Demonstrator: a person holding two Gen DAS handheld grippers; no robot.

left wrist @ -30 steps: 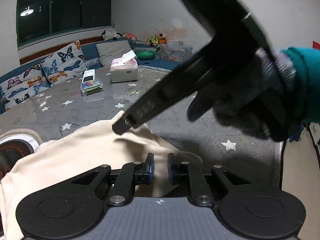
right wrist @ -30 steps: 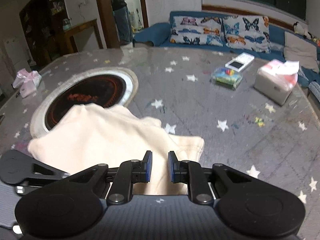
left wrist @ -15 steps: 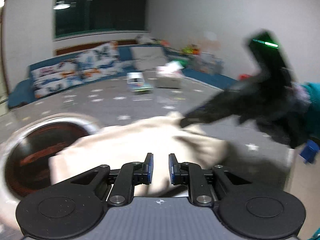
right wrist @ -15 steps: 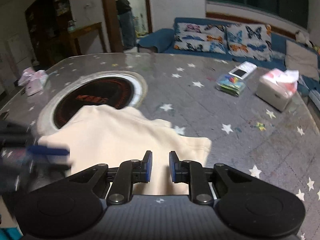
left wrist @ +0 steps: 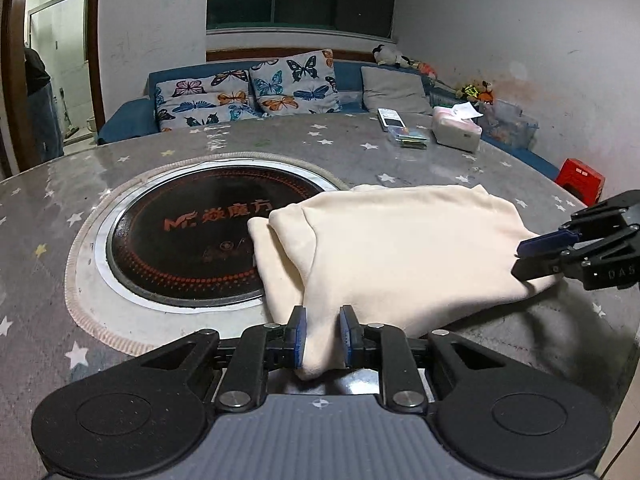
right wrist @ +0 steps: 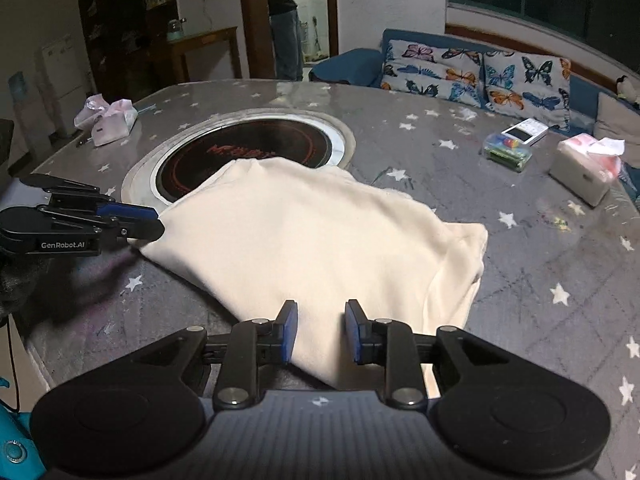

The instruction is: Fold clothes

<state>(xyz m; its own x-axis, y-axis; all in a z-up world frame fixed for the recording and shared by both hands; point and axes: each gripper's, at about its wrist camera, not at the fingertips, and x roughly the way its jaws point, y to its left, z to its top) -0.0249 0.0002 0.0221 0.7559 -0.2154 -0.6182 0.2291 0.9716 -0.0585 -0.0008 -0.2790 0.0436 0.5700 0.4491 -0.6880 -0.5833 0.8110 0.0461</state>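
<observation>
A cream garment (left wrist: 400, 248) lies folded on the grey star-patterned table (left wrist: 40, 208), partly over the round hotplate (left wrist: 192, 240). My left gripper (left wrist: 323, 332) is shut on the garment's near corner, with cloth pinched between its blue pads. In the right wrist view the garment (right wrist: 304, 240) spreads ahead, and the left gripper (right wrist: 154, 226) holds its left corner. My right gripper (right wrist: 321, 328) is shut on a thick fold at the garment's near edge. From the left wrist view the right gripper (left wrist: 520, 256) sits at the cloth's right corner.
A tissue box (right wrist: 580, 176), a clear box of coloured items (right wrist: 508, 152) and a white device (right wrist: 524, 132) lie at the table's far right. A pink bag (right wrist: 108, 120) sits far left. A person (right wrist: 284, 20) stands in the doorway. The table edge runs just under both grippers.
My left gripper swung left and came down onto the garment's near left corner, taking hold of it. The right gripper's fingers stand slightly wider, with cloth between them.
</observation>
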